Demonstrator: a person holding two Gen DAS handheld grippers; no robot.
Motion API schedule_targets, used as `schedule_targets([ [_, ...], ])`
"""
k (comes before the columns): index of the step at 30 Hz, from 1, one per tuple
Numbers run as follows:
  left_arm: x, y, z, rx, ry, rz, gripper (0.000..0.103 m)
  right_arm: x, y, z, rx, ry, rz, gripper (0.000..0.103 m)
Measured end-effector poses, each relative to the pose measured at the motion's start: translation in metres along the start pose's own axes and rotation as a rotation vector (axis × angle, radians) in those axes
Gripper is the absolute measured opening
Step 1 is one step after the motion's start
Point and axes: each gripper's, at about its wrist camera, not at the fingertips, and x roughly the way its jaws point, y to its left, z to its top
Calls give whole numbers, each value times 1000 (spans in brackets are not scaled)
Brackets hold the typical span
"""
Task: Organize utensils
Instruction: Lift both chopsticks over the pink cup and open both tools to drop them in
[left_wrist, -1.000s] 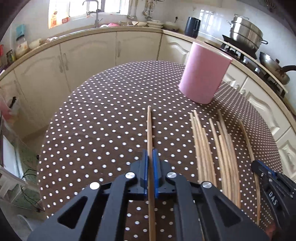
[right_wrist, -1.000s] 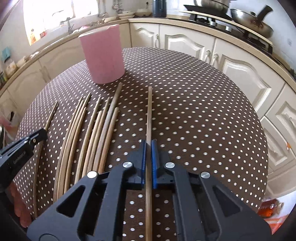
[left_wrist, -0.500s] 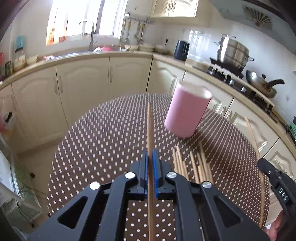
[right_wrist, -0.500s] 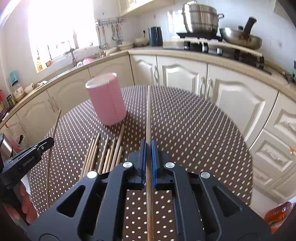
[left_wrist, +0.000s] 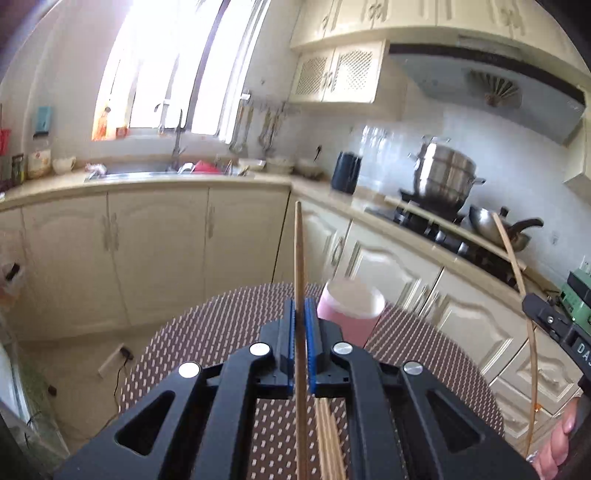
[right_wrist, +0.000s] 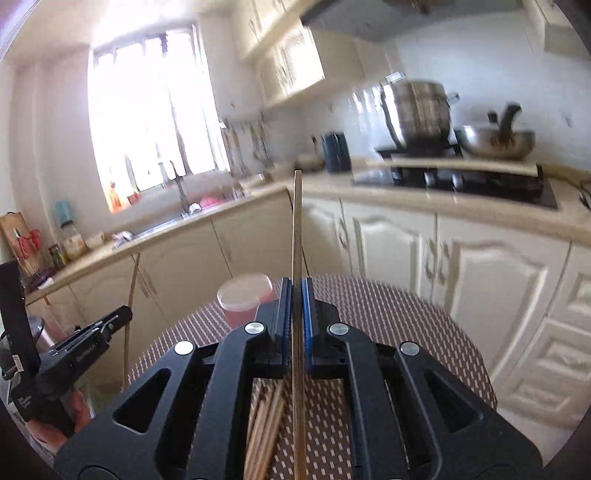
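Note:
My left gripper is shut on a wooden chopstick that points up and forward, lifted above the table. My right gripper is shut on another wooden chopstick, also raised. The pink holder cup stands on the polka-dot table ahead, just right of the left gripper; in the right wrist view the cup is just left of the right gripper. Several loose chopsticks lie on the table below the grippers, and also show in the right wrist view. Each gripper shows in the other's view, right and left.
The round brown dotted table is ringed by cream kitchen cabinets. A counter holds a sink, a dark kettle, a steel pot and a wok on the stove.
Both grippers have risen and tilted upward with their chopsticks, from low over the table to well above it. The cup and loose chopsticks now sit lower in both views.

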Motion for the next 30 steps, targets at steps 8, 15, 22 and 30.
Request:
schedule_targets([
  [8,20,-13,43,-3,-175,-165,6,37,12,44,-3,-129,45,6],
  [15,68,-24,61,0,-210,-191,6,94,19,55,-20,-113,41,6],
  [22,113,-33,68,-53,-241,-239,6,131,19,56,11,-161,96,6],
  [30,146,-35,68,-82,-331,-176,6,162,20,64,87,-230,176,6],
])
